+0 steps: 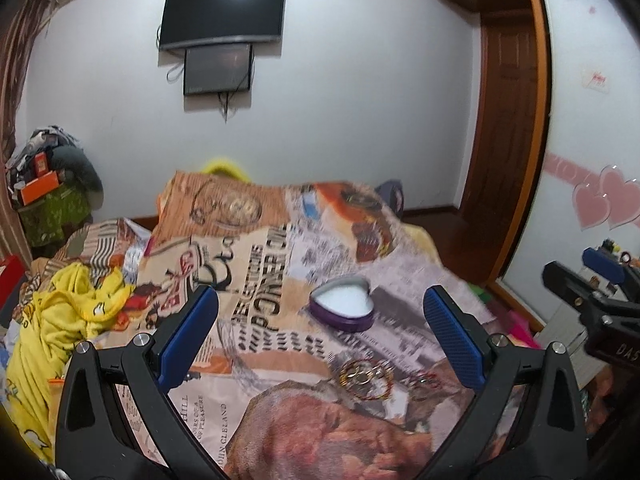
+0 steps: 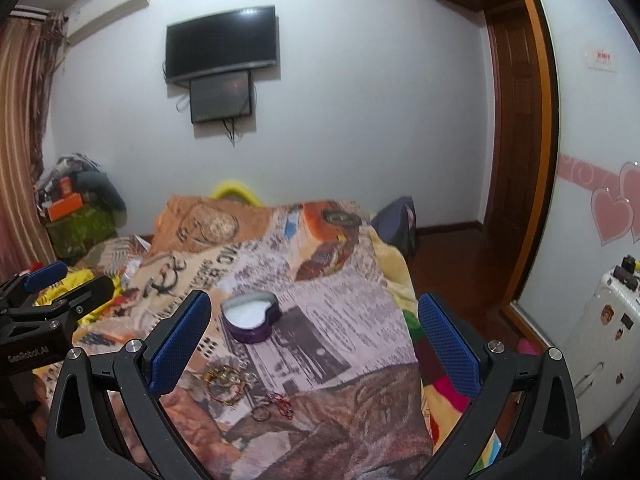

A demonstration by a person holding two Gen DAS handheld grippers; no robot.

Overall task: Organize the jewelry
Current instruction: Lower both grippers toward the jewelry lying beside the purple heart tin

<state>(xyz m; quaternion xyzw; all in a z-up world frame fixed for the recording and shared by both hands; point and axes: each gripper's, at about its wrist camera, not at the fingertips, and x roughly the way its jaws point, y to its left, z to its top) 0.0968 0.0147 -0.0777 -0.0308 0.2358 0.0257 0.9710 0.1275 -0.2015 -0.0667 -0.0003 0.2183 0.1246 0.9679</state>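
Both my left hand-held gripper [image 1: 320, 332] and right hand-held gripper [image 2: 314, 330] hang wide open, empty; bangles [image 1: 366, 378] lie tangled on the bed [image 1: 280, 420], nearest me, heart box [image 1: 344, 308] just beyond; I should pinch one ring's rim only

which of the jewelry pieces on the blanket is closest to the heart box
The gold bangles, lying just in front of the purple heart-shaped box. The small red-and-blue piece lies farther back toward the camera, to their right.
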